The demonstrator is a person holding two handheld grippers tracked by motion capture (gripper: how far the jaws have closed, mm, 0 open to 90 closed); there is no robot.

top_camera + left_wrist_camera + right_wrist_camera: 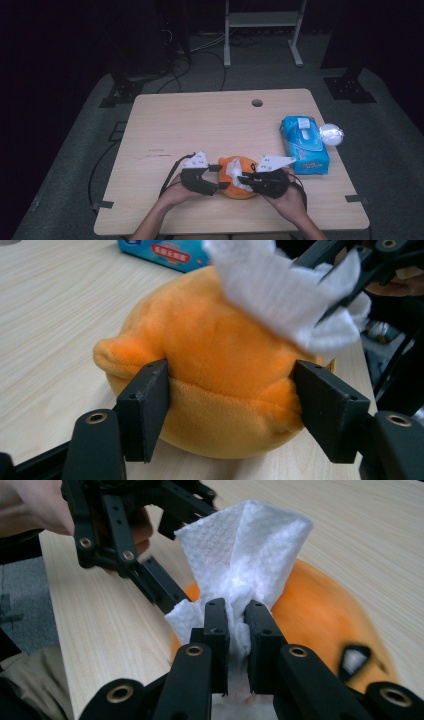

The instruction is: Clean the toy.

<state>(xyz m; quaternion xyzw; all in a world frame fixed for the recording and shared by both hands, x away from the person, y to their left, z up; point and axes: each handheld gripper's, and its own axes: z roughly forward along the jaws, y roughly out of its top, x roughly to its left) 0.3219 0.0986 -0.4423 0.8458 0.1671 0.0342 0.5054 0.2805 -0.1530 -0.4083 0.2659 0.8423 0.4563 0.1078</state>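
A dim room with dark stands and loose cables on a grey floor surrounds a pale wooden table (200,125), bare over most of its top. At its right side lies a blue pack of wipes (305,145) with a small crumpled white ball (331,134) just beside it. At the near edge, between the person's two hands, sits an orange plush toy (220,390), round, short-furred and resting flat on the wood. The left gripper (232,410) straddles its lower body, one jaw at each flank with the pads against the fur, steadying it with only a slight dent showing. The right gripper (235,630) is clenched on a white tissue (245,555), whose loose end fans out above the toy's top. The toy looks light and soft; it should squash and skid on the smooth wood if pushed, so a hold low across its widest part, as now, seems best. The tissue is thin, limp and easily torn, so it is best pinched by a bunched fold rather than a single edge.
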